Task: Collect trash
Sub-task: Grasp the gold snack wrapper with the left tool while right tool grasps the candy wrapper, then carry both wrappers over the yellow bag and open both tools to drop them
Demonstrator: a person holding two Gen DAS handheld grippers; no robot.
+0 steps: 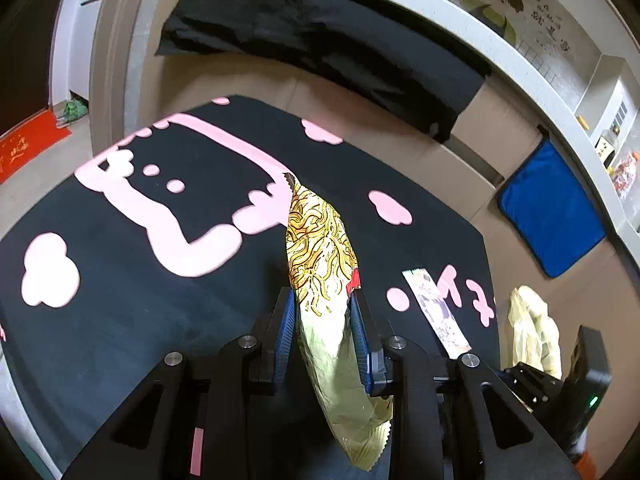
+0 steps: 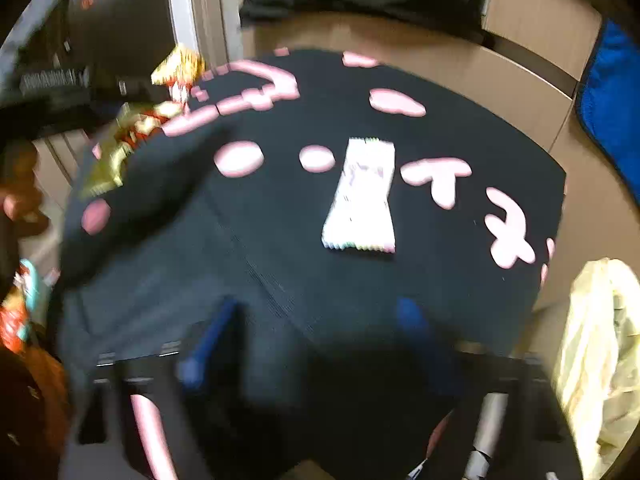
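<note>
Between my left gripper's [image 1: 323, 312] fingers I pinch the noodle wrapper [image 1: 320, 256].
My right gripper [image 2: 316, 332] hangs with fingers apart above the black-and-pink mat [image 2: 320, 272]; a white wrapper [image 2: 362, 196] lies flat there, a pale plastic bag [image 2: 600, 356] sits off its right edge on tan floor.

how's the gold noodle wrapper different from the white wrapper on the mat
The gold noodle wrapper is clamped in the left hand-held gripper, lifted off the mat; the white wrapper lies flat on it, untouched. The noodle wrapper is crumpled and gold; the white one is smooth and pale. Both have serrated ends.
</note>
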